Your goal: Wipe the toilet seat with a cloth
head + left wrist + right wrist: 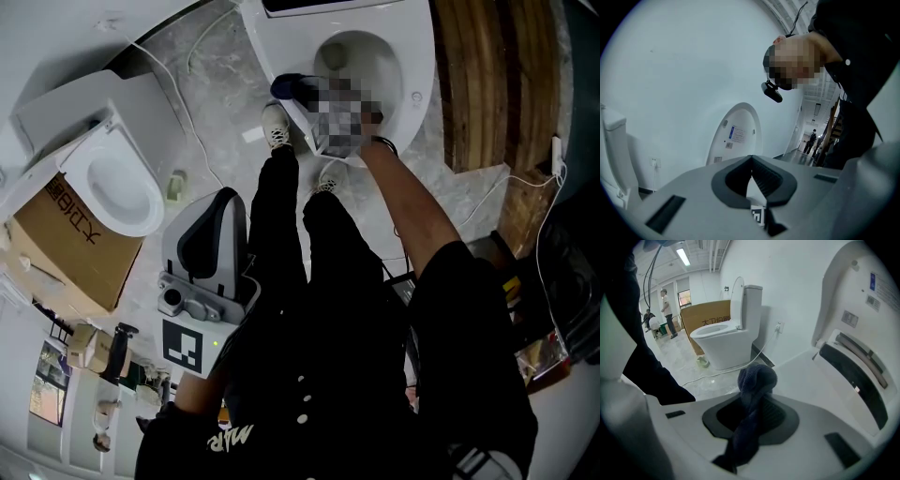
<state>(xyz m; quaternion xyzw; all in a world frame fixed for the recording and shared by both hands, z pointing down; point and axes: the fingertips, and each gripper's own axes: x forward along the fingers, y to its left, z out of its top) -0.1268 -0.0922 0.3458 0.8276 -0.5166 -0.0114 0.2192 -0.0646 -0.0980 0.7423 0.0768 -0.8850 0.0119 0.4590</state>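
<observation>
We squeeze the dark blue cloth (757,375) tight in our right gripper (757,397), right at the edge of the toilet seat (811,371). Our left gripper (751,161) is closed with nothing in it, far from the toilet seat.

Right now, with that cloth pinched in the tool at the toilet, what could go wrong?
1. The cloth is bunched up, and the right gripper is shut on only a narrow fold of it. It might slip out during wiping and drop into the toilet bowl.
2. A white cable trails across the floor near the person's shoes; a step back could snag it.
</observation>
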